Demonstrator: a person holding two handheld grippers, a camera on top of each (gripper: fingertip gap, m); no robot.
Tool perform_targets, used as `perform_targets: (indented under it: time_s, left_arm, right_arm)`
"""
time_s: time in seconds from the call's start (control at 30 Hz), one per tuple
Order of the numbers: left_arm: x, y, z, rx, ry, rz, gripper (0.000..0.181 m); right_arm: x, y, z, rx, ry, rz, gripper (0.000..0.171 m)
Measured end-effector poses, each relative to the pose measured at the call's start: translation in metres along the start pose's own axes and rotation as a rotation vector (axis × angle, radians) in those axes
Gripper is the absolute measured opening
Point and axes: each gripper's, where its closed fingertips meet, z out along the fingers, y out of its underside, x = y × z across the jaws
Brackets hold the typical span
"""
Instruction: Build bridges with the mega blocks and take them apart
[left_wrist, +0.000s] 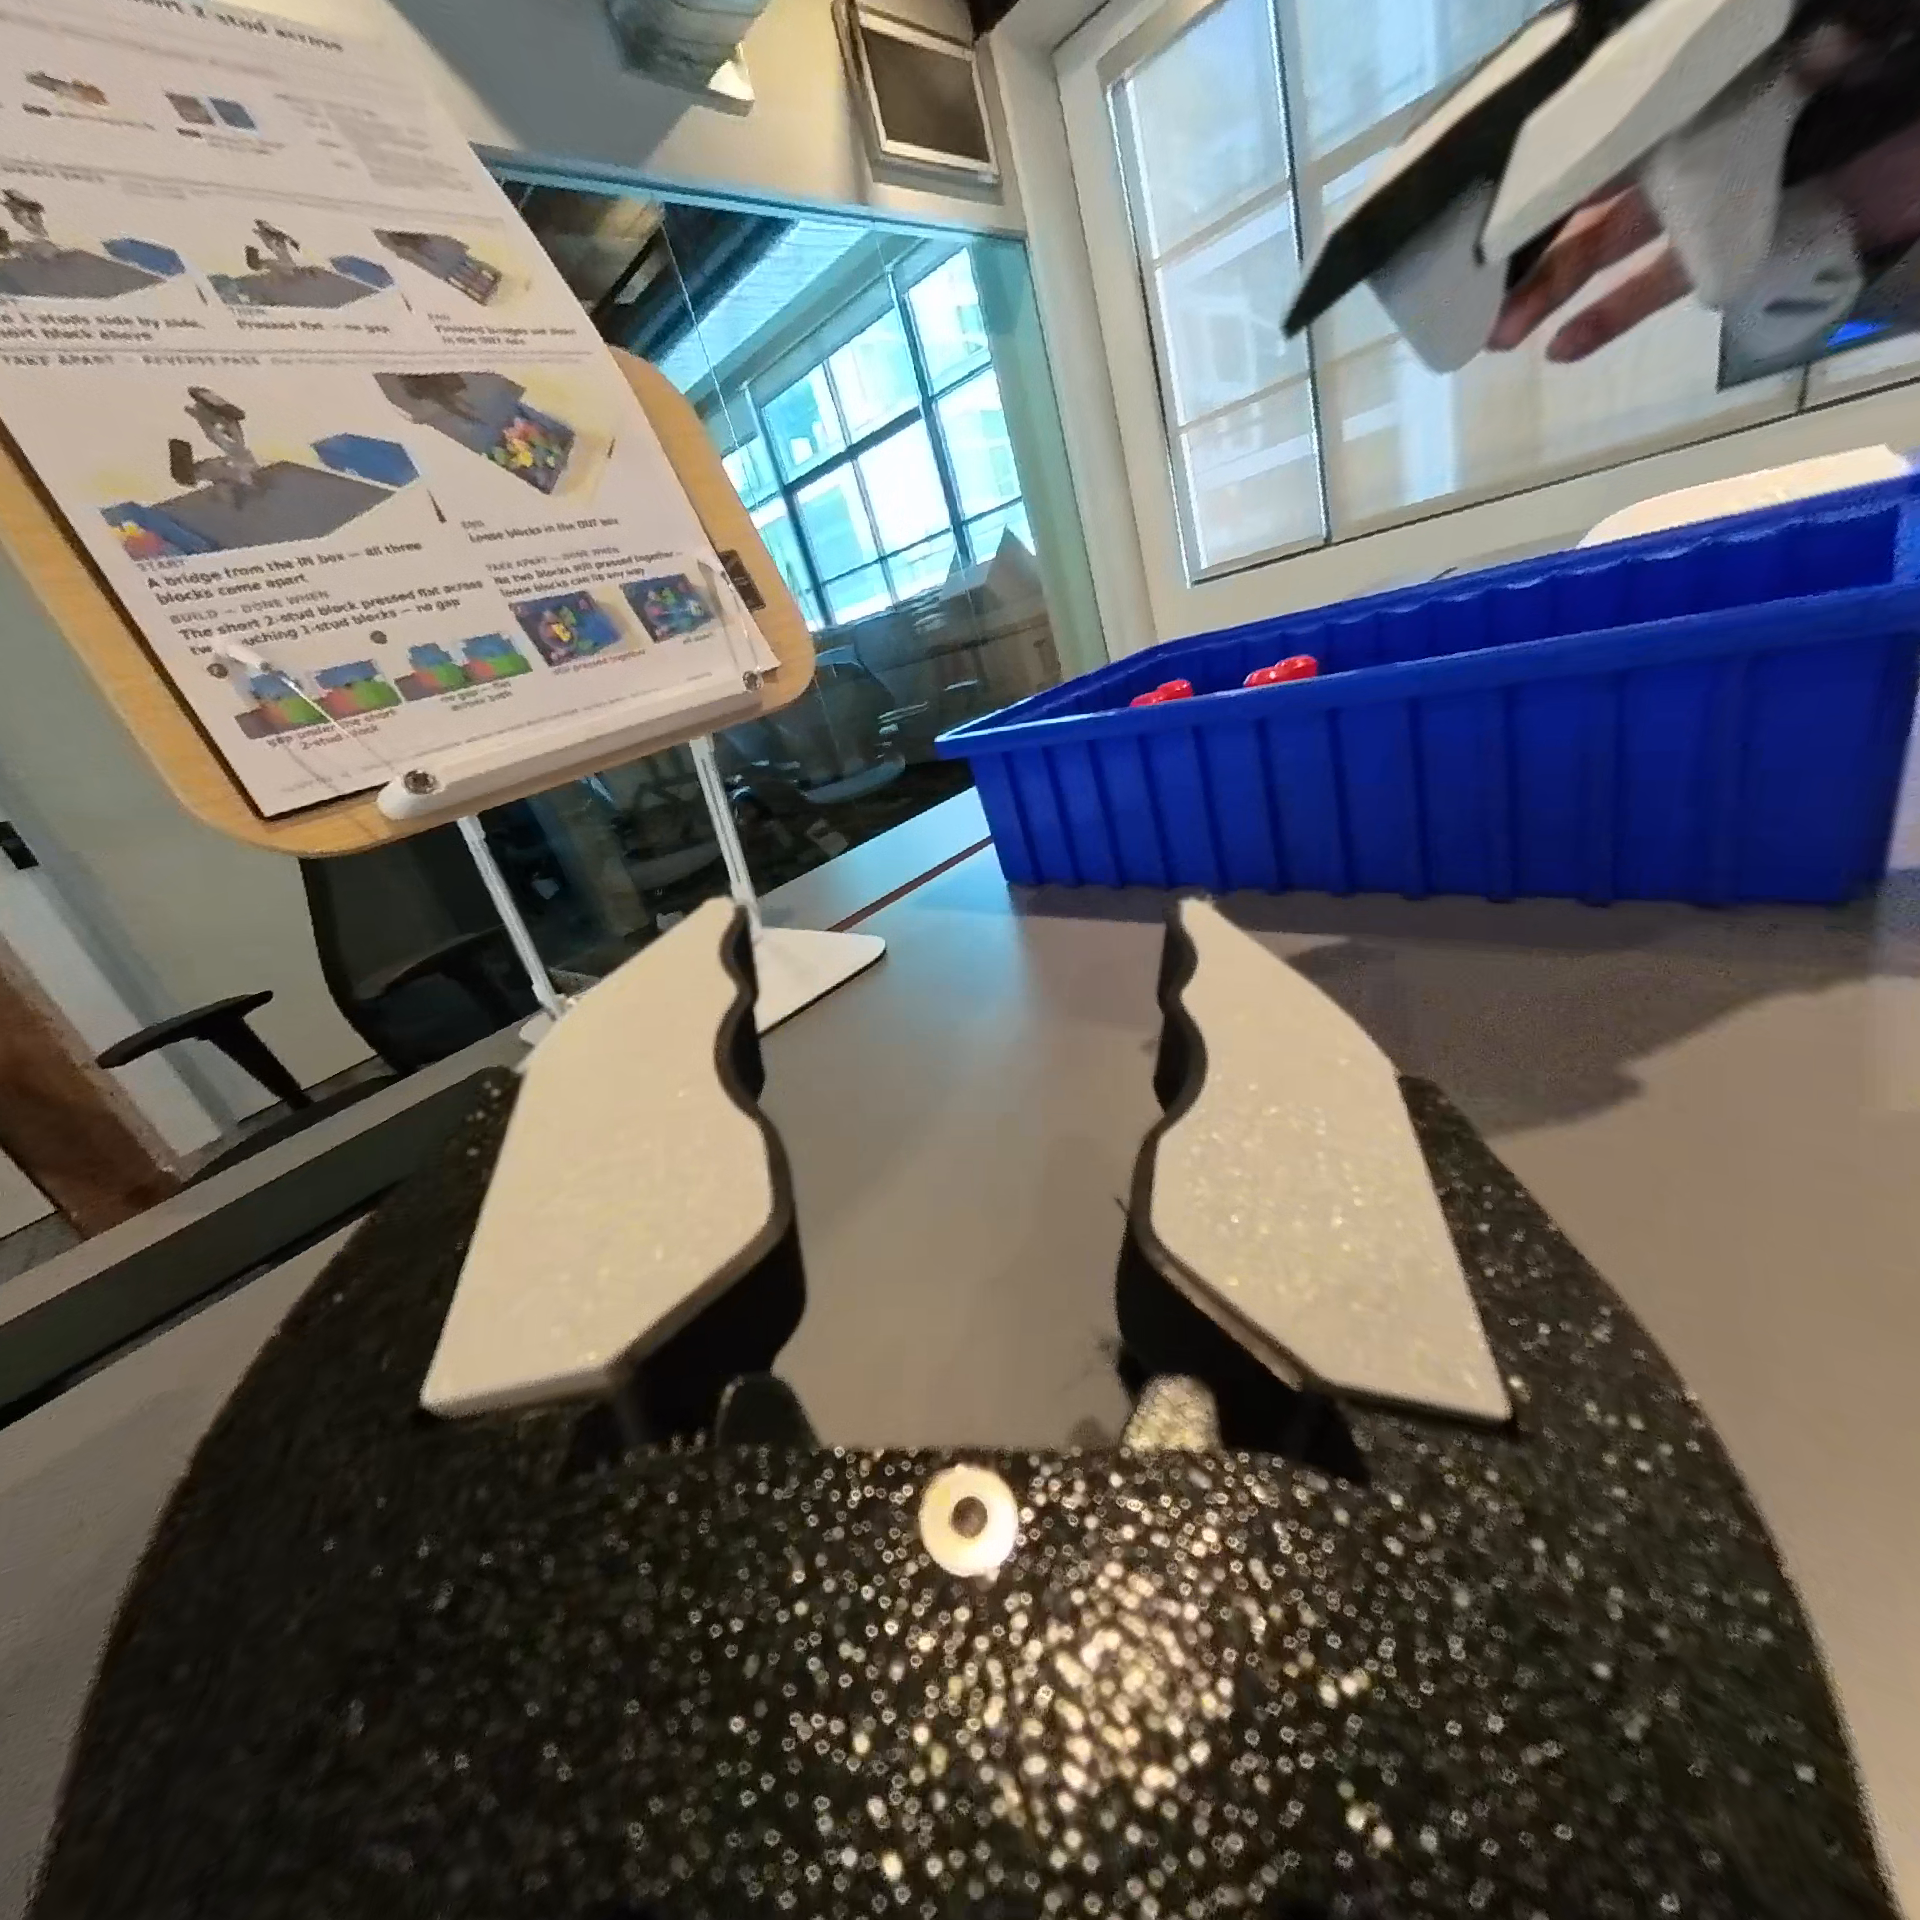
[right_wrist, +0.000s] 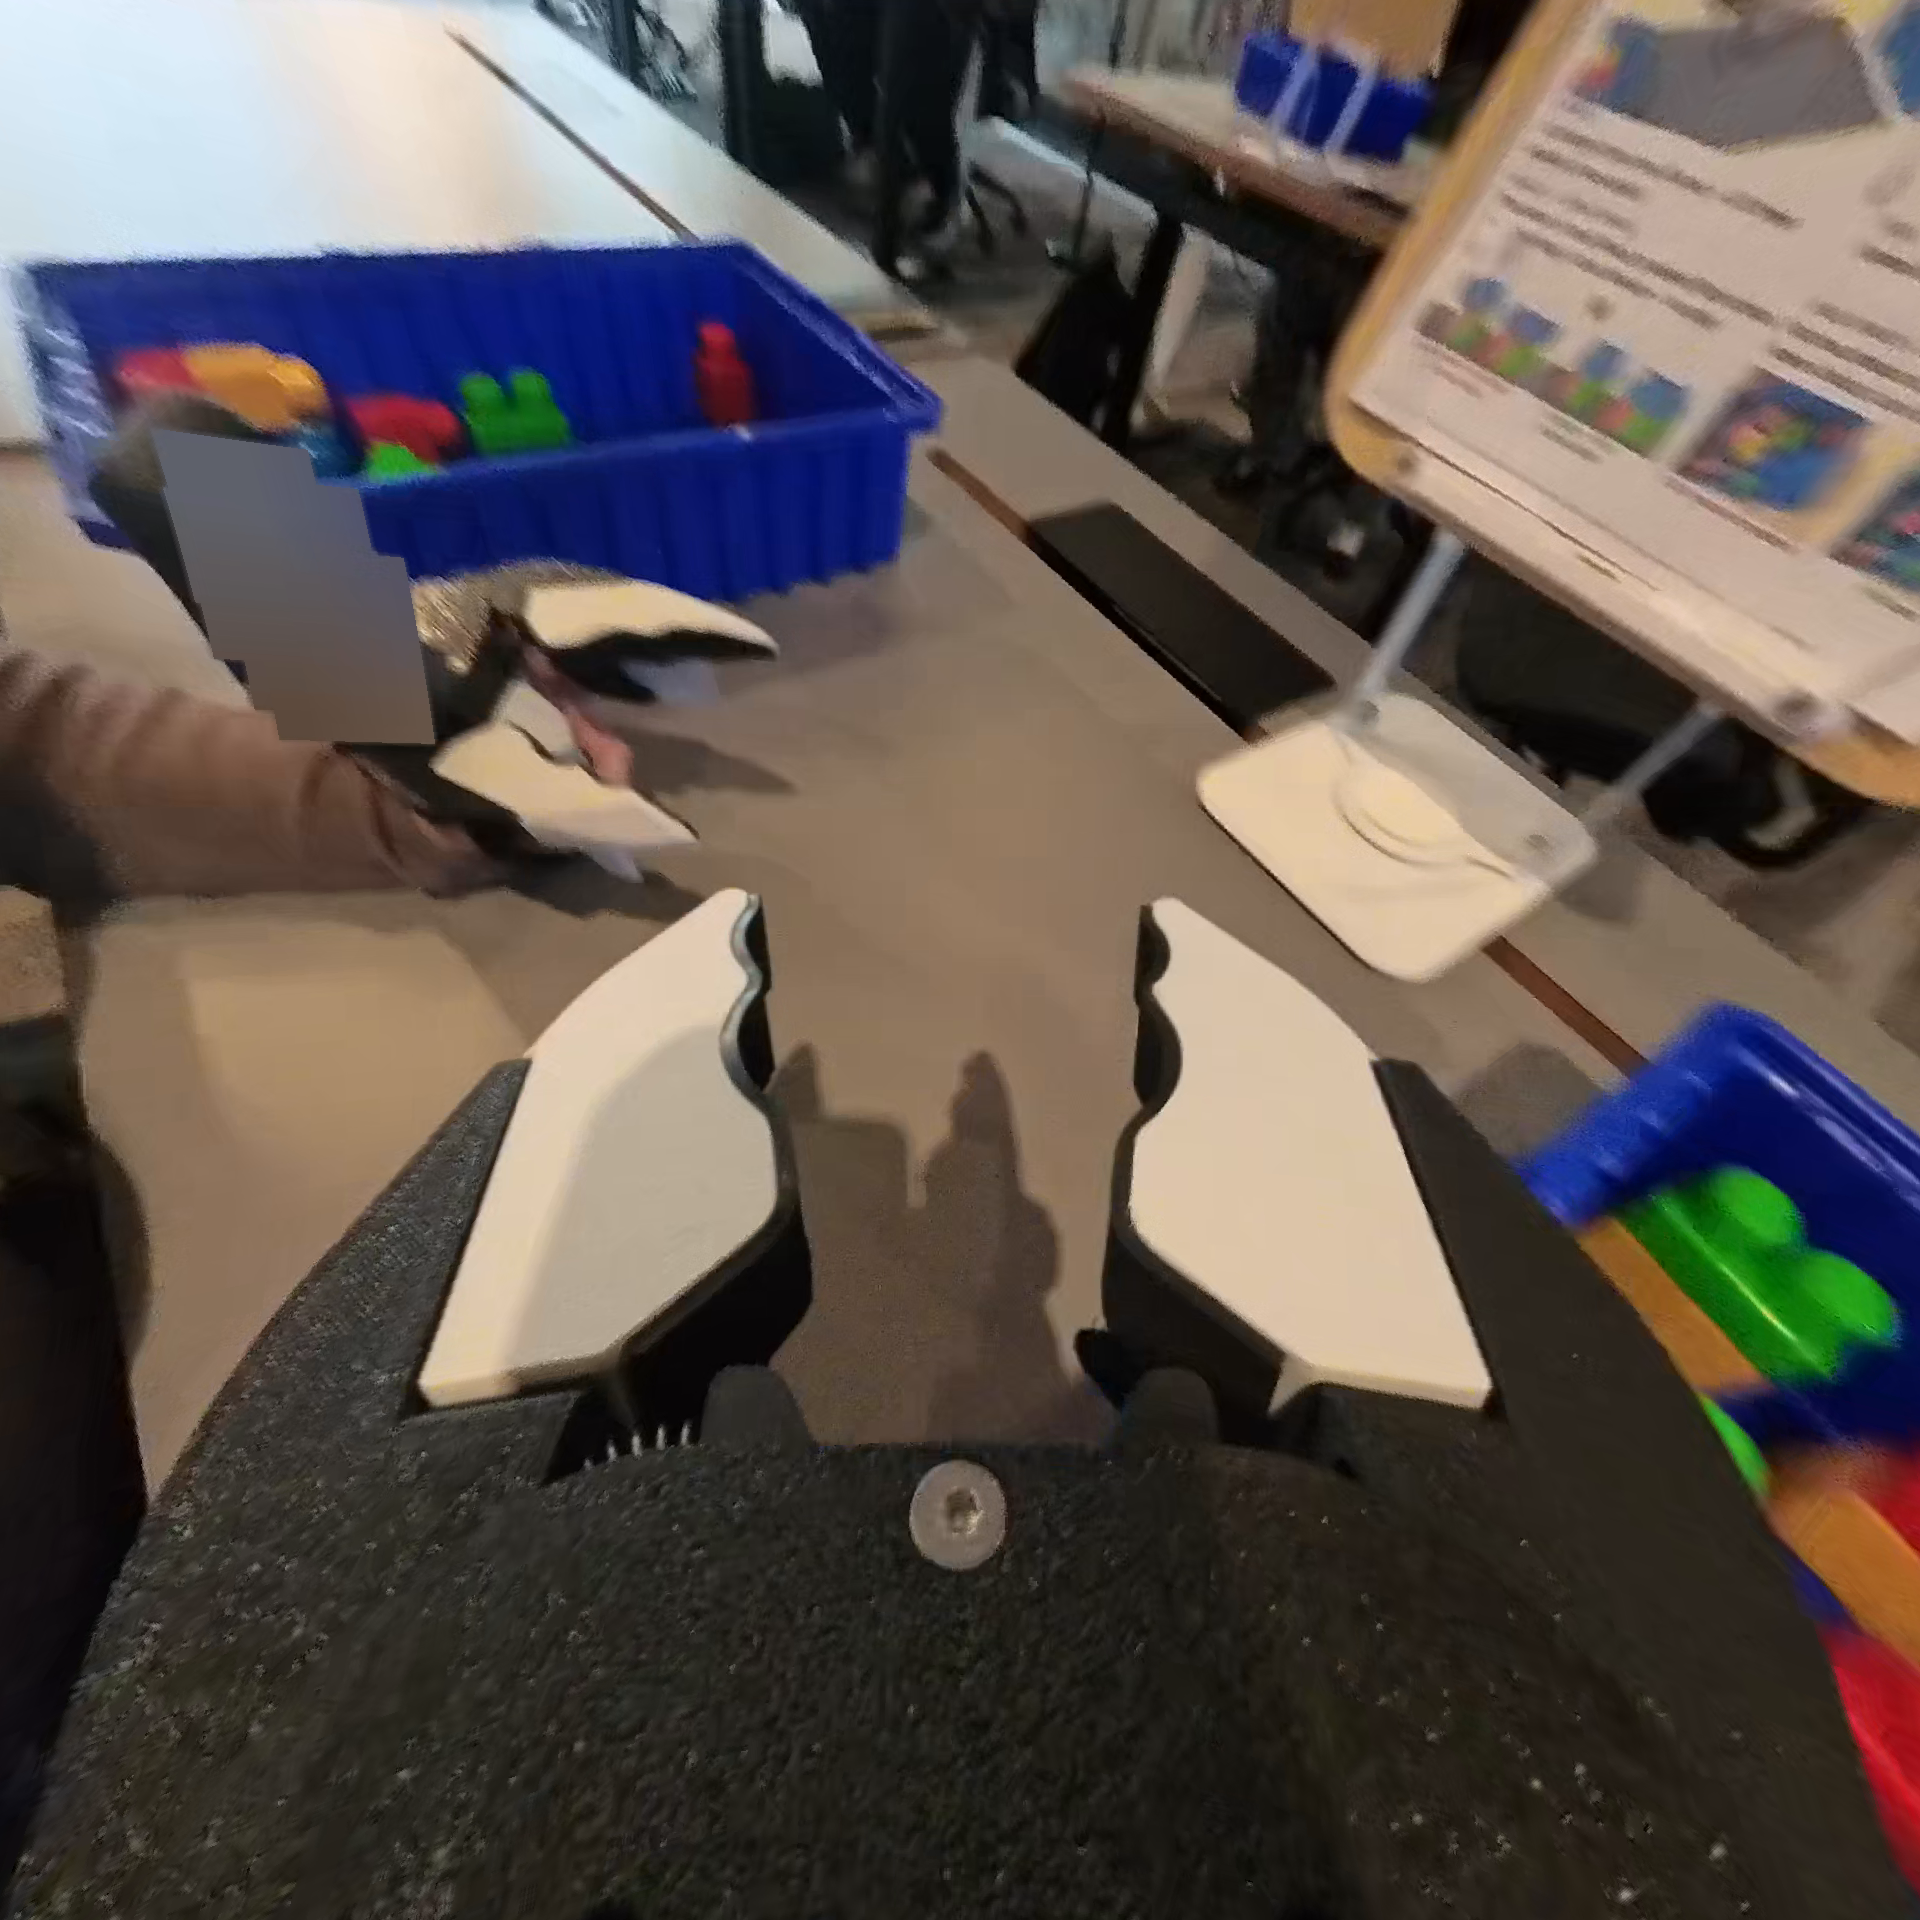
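Observation:
My left gripper (left_wrist: 956, 925) is open and empty, low over the grey table (left_wrist: 1351, 1039). It also shows in the right wrist view (right_wrist: 727, 743), open, at the left. My right gripper (right_wrist: 951, 914) is open and empty above the table; in the left wrist view it (left_wrist: 1371, 332) hangs in the air at the upper right. A blue bin (right_wrist: 644, 520) at the back left holds loose blocks, among them a green one (right_wrist: 514, 410) and a red one (right_wrist: 717, 374). A second blue bin (right_wrist: 1714, 1070) at the lower right holds a green block (right_wrist: 1766, 1278) and others. Red studs (left_wrist: 1280, 673) show over its rim (left_wrist: 1455, 790).
An instruction board (right_wrist: 1662, 312) on a white stand (right_wrist: 1392, 831) is at the table's far side; it also shows in the left wrist view (left_wrist: 364, 416). A black slot (right_wrist: 1174, 613) lies in the tabletop. An office chair (left_wrist: 395, 966) stands beyond the edge.

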Motion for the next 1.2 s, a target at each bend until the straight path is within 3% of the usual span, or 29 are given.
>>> perform_targets:
  time_s: [0.13, 0.23, 0.33, 0.37, 0.4, 0.63, 0.83, 0.97, 1.2]
  left_arm:
    - [-0.007, -0.009, -0.013, -0.001, -0.041, 0.001, 0.074]
    - [-0.02, -0.027, -0.03, -0.009, -0.091, -0.105, 0.069]
    - [-0.025, -0.05, -0.057, -0.072, -0.105, -0.19, 0.055]
    - [-0.03, -0.056, -0.069, -0.112, -0.137, -0.192, 0.039]
    - [-0.038, -0.064, -0.083, -0.144, -0.177, -0.184, 0.035]
    - [-0.131, -0.103, -0.218, -0.275, -0.518, -0.107, 0.049]
    - [-0.202, -0.085, -0.313, -0.638, -0.565, 0.147, 0.041]
    - [-0.222, -0.028, -0.353, -1.095, -0.461, 0.059, 0.053]
    - [-0.22, 0.041, -0.394, -1.576, -0.349, 0.009, 0.057]
  right_arm:
    - [-0.021, -0.013, 0.055, 0.149, 0.085, -0.049, 0.066]
    - [-0.027, -0.024, 0.083, 0.278, 0.11, 0.041, 0.066]
    - [-0.023, -0.02, 0.103, 0.319, 0.143, 0.092, 0.067]
    - [-0.021, -0.016, 0.111, 0.308, 0.151, 0.09, 0.068]
    - [-0.023, -0.01, 0.118, 0.292, 0.141, 0.078, 0.069]
    - [-0.035, 0.013, 0.154, 0.357, 0.073, 0.193, 0.068]
    - [-0.04, 0.029, 0.155, 0.37, 0.074, 0.153, 0.058]
    - [-0.045, 0.032, 0.16, 0.37, 0.028, 0.199, 0.058]
    - [-0.058, 0.036, 0.169, 0.328, -0.022, 0.159, 0.053]
